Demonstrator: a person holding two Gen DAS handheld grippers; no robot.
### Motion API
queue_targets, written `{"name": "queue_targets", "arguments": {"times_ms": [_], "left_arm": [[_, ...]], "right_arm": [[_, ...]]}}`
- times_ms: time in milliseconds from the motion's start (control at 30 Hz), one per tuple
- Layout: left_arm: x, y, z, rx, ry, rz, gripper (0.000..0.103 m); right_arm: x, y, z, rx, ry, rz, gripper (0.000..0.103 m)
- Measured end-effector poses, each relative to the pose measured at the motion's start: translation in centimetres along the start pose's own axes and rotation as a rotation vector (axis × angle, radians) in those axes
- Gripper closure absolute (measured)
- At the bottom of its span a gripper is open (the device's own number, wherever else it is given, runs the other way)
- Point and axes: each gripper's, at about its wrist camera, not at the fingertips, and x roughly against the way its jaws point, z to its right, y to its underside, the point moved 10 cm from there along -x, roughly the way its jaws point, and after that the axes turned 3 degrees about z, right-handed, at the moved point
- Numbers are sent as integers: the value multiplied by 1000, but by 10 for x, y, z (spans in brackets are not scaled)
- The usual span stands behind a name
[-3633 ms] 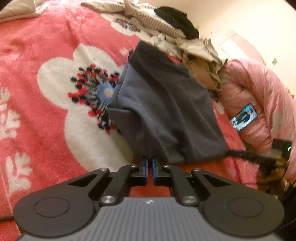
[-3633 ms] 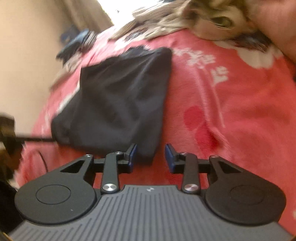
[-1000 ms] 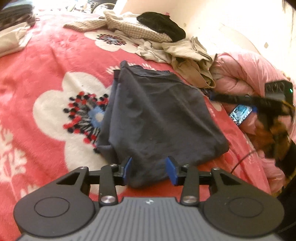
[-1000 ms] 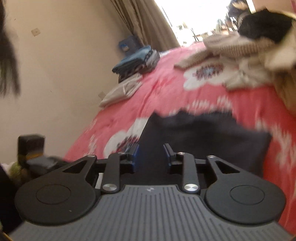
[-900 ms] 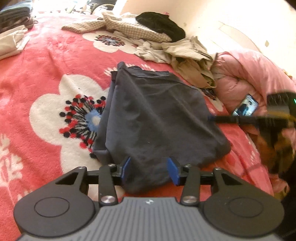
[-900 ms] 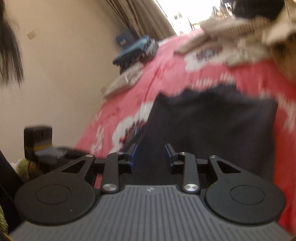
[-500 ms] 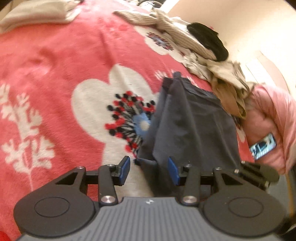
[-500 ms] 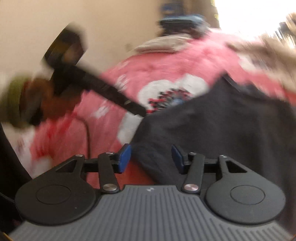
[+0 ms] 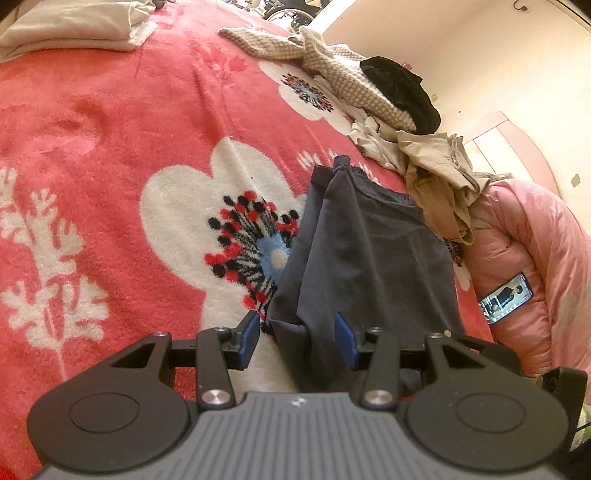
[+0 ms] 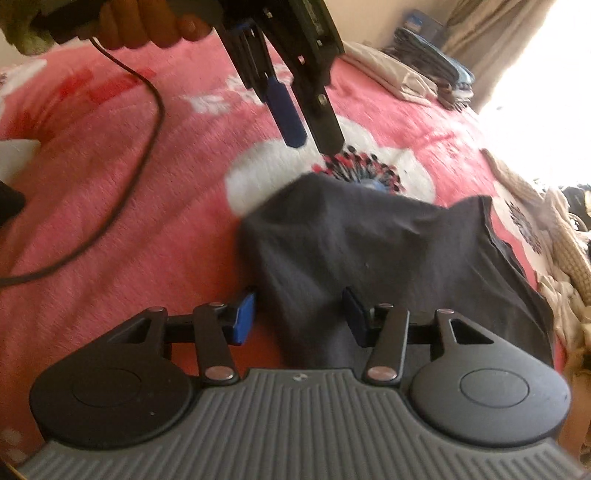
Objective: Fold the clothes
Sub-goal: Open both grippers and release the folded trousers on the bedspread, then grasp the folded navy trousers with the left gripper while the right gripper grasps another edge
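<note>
My left claw (image 9: 298, 338) stands released, pads spread, with the near left corner of the shirt (image 9: 369, 258) bunched between them but not pinched. My right claw (image 10: 298, 314) is likewise released, its pads either side of the shirt's (image 10: 388, 251) near edge; nothing is grasped by either.

The shirt lies on the blanket (image 9: 110, 166), already doubled into a rough rectangle running from 6 o'clock to 12 o'clock in the left view. Its left edge shows stacked layers and a loose flap at 9 o'clock of the cloth. The collar end points to 12 o'clock.

In the right view the left claw (image 10: 295, 122) hangs above the flower print at 12 o'clock, a hand (image 10: 140, 26) gripping its handle, a cable (image 10: 110, 206) trailing off at 9 o'clock.

Beyond the shirt at 1 o'clock in the left view sits a heap of clothes (image 9: 406, 122); a pink jacket (image 9: 524, 251) with a phone (image 9: 506, 297) lies at 3 o'clock; folded stacks (image 9: 74, 26) at 11 o'clock.

Judgement: both claws look set to take the near edge. I would close on all layers at once, both corners level, lift together and keep the edge taut, so the loose flap does not drag
</note>
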Motion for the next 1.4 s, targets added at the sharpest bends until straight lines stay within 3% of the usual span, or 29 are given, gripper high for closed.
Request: {"name": "queue_targets", "arguments": {"times_ms": [67,167,300,500,767,967,1233,1400], "left_arm": [[1,-1,3,-15,3,3,58],[1,-3,10,-46,9,14,58],[1,-5,19,-73,20,22,58],[-4,-12,44,-128,77,47,59],[-44,20,49,-129,52,-116,69],[-67,20,51,-59,162,-123,70],[-99,12,70,-75,315,-112,67],[-116,20,60,-40,289,-139,73]], "right_arm": [[-1,2,0,-9,20,-2,62],[1,6,0,-14,75,-10,84],[1,7,7,-24,125,-3,98],[10,4,12,33,195,34,99],[27,-4,20,72,267,85,100],[41,-7,37,6,299,137,100],[59,-7,61,-85,330,205,100],[56,0,52,-51,283,218,100]]}}
